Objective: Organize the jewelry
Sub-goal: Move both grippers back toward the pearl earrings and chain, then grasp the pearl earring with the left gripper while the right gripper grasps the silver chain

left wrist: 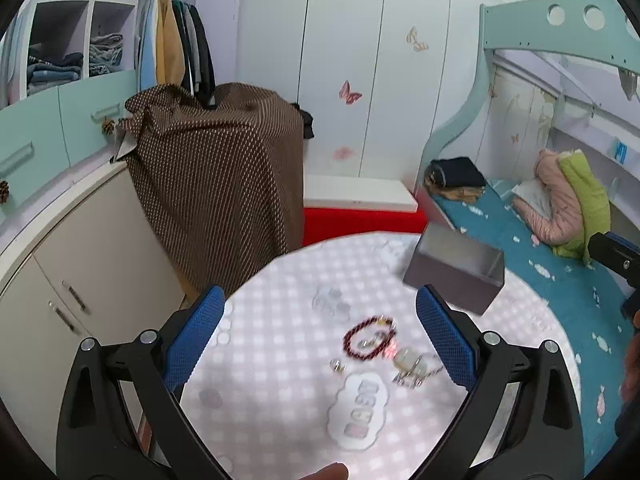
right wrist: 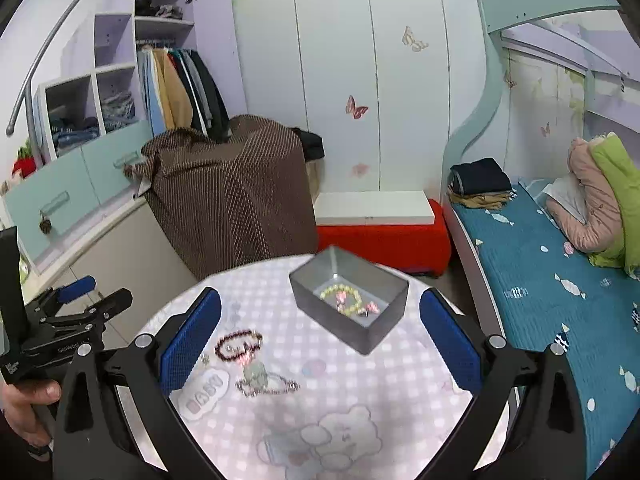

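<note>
A dark red bead bracelet (left wrist: 368, 342) (right wrist: 239, 345) lies on the round table (left wrist: 272, 380) (right wrist: 400, 392), with a silvery chain and pale pendant (left wrist: 416, 366) (right wrist: 264, 380) just beside it. A small ring (left wrist: 338, 367) rests near them. The grey box (left wrist: 456, 274) (right wrist: 348, 300) sits at the table's far side and holds a yellow-green bead bracelet (right wrist: 346, 300). My left gripper (left wrist: 320, 340) hovers open above the red bracelet. My right gripper (right wrist: 320, 336) is open over the table, near the box. The left gripper also shows at the right wrist view's left edge (right wrist: 96, 292), held by a hand.
A cloud-shaped print (left wrist: 358, 408) marks the tablecloth. Behind the table stand a brown dotted cloth over furniture (left wrist: 216, 176), a red bench with a white board (right wrist: 380, 220), and white wardrobe doors. A bed with a teal sheet (right wrist: 560, 288) runs along the right.
</note>
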### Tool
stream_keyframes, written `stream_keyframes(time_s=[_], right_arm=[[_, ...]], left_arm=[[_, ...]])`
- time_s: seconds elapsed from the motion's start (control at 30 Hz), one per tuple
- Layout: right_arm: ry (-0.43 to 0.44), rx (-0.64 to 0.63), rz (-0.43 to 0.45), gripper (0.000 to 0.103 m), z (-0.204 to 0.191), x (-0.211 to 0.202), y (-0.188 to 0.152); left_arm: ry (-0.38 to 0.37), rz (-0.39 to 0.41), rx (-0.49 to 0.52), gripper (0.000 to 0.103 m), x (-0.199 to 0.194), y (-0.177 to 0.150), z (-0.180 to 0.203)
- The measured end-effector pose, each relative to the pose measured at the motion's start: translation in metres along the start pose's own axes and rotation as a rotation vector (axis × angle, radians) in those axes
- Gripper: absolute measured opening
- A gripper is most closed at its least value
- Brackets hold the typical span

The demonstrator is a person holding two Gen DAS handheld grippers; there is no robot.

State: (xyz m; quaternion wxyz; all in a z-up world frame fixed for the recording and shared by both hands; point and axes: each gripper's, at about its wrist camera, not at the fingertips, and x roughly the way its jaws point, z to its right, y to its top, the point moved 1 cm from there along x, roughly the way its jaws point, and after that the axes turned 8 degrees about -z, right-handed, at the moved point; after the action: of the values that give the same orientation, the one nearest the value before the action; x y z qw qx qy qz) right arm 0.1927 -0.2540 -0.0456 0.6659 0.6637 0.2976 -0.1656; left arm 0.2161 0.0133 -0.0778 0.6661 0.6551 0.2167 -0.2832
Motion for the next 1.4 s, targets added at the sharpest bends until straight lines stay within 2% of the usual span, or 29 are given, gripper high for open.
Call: stream_keyframes(time_s=[0.43, 0.7, 1.13, 1.2, 1.27, 1.4], right_arm=[[0.018, 0.009, -0.108, 0.096, -0.010, 0.025, -0.030], [0.006, -0.007, -0.158, 0.096, -0.012, 0.042, -0.037], [0.001, -0.036, -0.303, 0.096, -0.008, 0.092, -0.062], [0.002, -0.047, -0.343, 0.096, -0.006, 0.105, -0.068], [0.008, -0.061, -0.375, 0.096, -0.007, 0.118, -0.073], [0.018, -0.107, -0.409, 0.094, -0.015, 0.138, -0.079]], left_arm=[[0.011, -0.116, 0.023, 0.096, 0.039, -0.053, -0.002], [0.019, -0.174, 0.041, 0.096, 0.074, -0.059, 0.004], [0.042, -0.285, 0.044, 0.095, 0.140, -0.064, 0.004], [0.038, -0.291, 0.043, 0.093, 0.143, -0.064, 0.003], [0.030, -0.310, 0.046, 0.072, 0.148, -0.065, 0.002], [0.014, -0.325, 0.057, 0.066, 0.153, -0.066, 0.005]])
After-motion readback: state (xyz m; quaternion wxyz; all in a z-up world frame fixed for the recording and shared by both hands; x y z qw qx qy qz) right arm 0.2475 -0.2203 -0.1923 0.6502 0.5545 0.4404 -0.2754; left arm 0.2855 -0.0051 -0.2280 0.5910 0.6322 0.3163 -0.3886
